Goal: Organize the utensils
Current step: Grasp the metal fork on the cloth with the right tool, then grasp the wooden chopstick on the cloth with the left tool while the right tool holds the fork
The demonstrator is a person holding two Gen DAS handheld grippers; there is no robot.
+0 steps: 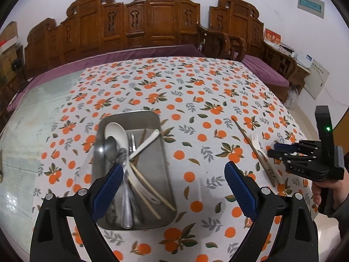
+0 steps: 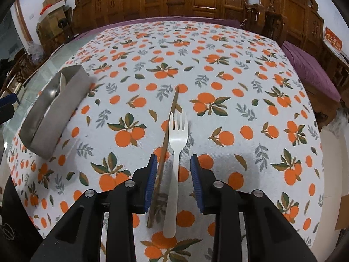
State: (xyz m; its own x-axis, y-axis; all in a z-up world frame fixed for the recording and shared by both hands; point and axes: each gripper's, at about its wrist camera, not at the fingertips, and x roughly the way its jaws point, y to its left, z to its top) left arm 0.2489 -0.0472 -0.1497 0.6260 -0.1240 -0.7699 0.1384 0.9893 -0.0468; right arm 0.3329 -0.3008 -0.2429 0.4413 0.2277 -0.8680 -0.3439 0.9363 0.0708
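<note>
**Orange-print surface in a room of carved wood**

Behind everything stands a carved wooden bench (image 1: 150, 21) with purple cushions (image 1: 264, 69), along a white wall (image 1: 283, 11). In front of it lies the surface (image 2: 218, 43), covered with a white cloth printed with oranges and leaves; on its far left side a bare glass part shows.

A metal tray (image 1: 165, 170) sits on the cloth just ahead of the left hand-held gripper (image 1: 172, 187), which is wide open and holds nothing. Inside the tray are a white spoon (image 1: 115, 131), a metal spoon (image 1: 109, 148) and several chopsticks, lying crossed over each other.

The right hand-held gripper (image 2: 173, 181) is also open, with its jaws on both sides of a white plastic fork (image 2: 176, 152) and a brown chopstick (image 2: 170, 118). These two lie side by side flat on the cloth, well apart from the tray. The pads do not seem to press on them.
</note>
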